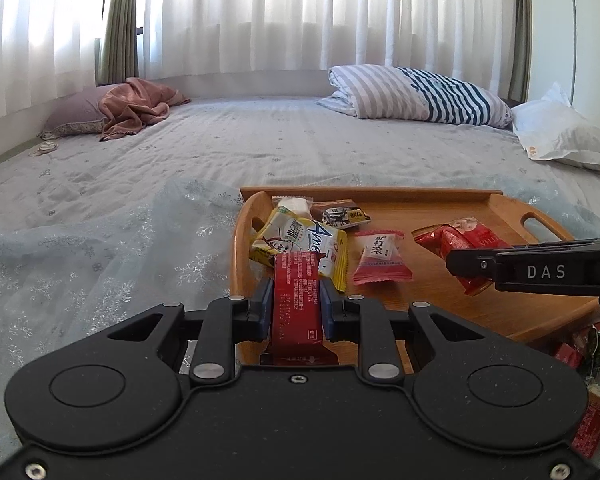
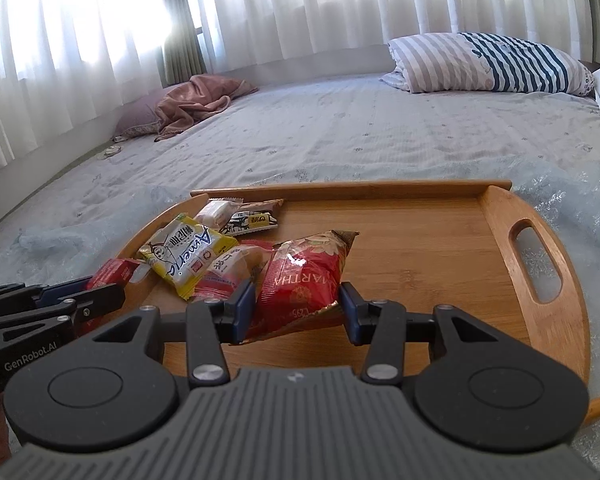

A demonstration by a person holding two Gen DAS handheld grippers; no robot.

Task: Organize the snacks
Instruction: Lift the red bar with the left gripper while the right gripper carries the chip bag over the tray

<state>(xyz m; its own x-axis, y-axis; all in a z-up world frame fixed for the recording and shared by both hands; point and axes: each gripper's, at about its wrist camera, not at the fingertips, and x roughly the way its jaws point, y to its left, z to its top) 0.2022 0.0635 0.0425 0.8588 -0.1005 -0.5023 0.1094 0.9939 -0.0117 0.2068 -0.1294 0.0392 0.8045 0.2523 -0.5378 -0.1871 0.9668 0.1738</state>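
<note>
**Both grippers loaded over the wooden tray**

A rounded bamboo-coloured wooden tray (image 2: 440,240) with a cut-out handle is seen resting on a pale blue-grey quilted bed (image 1: 220,148). Snack packets are gathered at the tray's left end; its right half lies bare.

The left gripper (image 1: 297,300) is seen with its blue-padded fingers (image 1: 265,300) drawn narrow and clamped on a long red foil-wrapped snack bar (image 1: 298,304), held lengthwise. The bar's near end is cut off behind the gripper body, and its small print is not legible. In the right wrist view only the bar's tip is made out past the left gripper's fingers (image 2: 60,296).

The right gripper (image 2: 298,308) is held at a middling width, with a red crinkled snack bag (image 2: 300,280) between its fingers; the left pad presses the bag's edge, while contact at the right pad is hard to judge. The bag's lower edge is hidden behind the fingers. In the left wrist view the bag is half covered by the right gripper's black side.

On the tray a yellow-and-white printed snack packet (image 1: 300,240), a pink sealed candy packet (image 1: 380,258), a brown packet with a black-and-white label (image 1: 342,214) and a white wrapped piece (image 1: 294,203) are noted. The pink packet is partly covered by the red bag in the right wrist view.

More red packets (image 1: 588,428) are glimpsed at the lower right edge, off the tray, mostly cut off. A striped folded duvet (image 1: 420,96) lies at the far side.
</note>
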